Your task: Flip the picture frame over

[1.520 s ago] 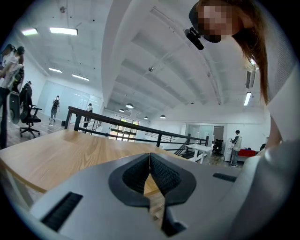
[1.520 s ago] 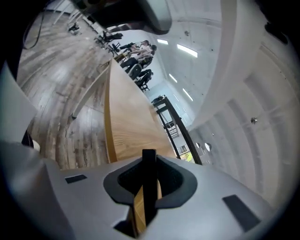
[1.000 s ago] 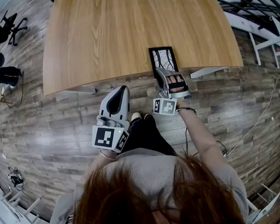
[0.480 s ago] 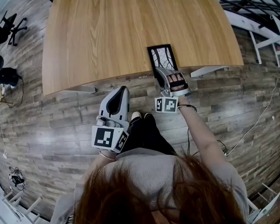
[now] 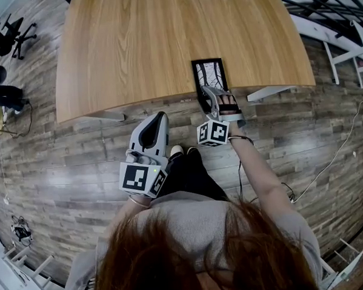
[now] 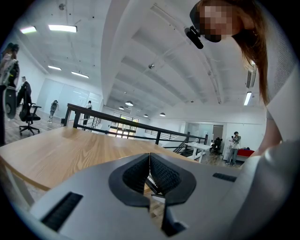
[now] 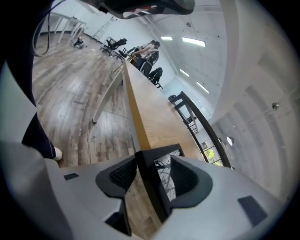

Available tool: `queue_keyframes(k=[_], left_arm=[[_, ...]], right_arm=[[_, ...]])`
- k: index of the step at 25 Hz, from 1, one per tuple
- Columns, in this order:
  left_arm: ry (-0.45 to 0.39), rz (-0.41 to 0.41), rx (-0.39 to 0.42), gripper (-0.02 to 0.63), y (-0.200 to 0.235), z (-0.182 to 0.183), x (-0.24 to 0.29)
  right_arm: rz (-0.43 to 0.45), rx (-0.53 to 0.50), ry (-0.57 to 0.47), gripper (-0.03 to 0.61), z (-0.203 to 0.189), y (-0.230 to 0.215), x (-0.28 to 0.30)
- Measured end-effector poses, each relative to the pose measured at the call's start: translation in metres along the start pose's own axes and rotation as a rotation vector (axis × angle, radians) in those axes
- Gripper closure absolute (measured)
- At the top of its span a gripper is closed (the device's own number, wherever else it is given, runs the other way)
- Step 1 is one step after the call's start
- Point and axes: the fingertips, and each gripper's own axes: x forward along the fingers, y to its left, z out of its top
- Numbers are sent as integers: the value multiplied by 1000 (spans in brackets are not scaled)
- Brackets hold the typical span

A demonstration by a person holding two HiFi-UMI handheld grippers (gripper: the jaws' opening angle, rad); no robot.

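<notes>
The black picture frame [image 5: 209, 75], picture side up, lies on the wooden table [image 5: 164, 39] with its near end over the table's front edge. My right gripper [image 5: 208, 92] reaches that end from below the edge. In the right gripper view the frame's [image 7: 165, 174] black edge stands between the jaws of the right gripper [image 7: 154, 177], which are opening, with the pads off it. My left gripper [image 5: 160, 116] hangs short of the table's edge, over the floor. Seen in its own view, the left gripper [image 6: 150, 172] is shut on nothing.
Office chairs [image 5: 5, 32] stand on the plank floor at far left. White racks [image 5: 346, 36] lie at the right, and a thin cable [image 5: 328, 158] runs across the floor there. A black railing [image 6: 117, 123] stands beyond the table.
My right gripper has rolled a little, so its marker cube faces differently. The frame has shifted slightly on the table's edge. The left gripper has kept still.
</notes>
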Motion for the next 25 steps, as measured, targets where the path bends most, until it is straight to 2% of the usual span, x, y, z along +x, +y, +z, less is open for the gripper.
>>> queue_keyframes(k=[5,10,13,18,21,23,25], left_arm=[[5,-2,-1,606,-1,-4,-1],[-2,-8,1,606,-3,-2,0],[-13,-12,5,606,-5,2,1],[-20,-12,14,606,-10,5,4],[-38,-18,20,606,-16,11,4],[-58,-29,29,606,-22,18,4],[-70,-44,42,606,-29,24,6]], right_arm=[[8,57,-31,299,2,-5,-8],[-21,111,-50,290,10,-14,-28],[-67,189,-74,291,20,-27,-52],[-170,437,-148,291,28,-66,-89],[-221,562,-229,293,37,-90,-118],[-225,693,-308,293,46,-107,-140],[-211,871,-394,295,52,-119,-159]])
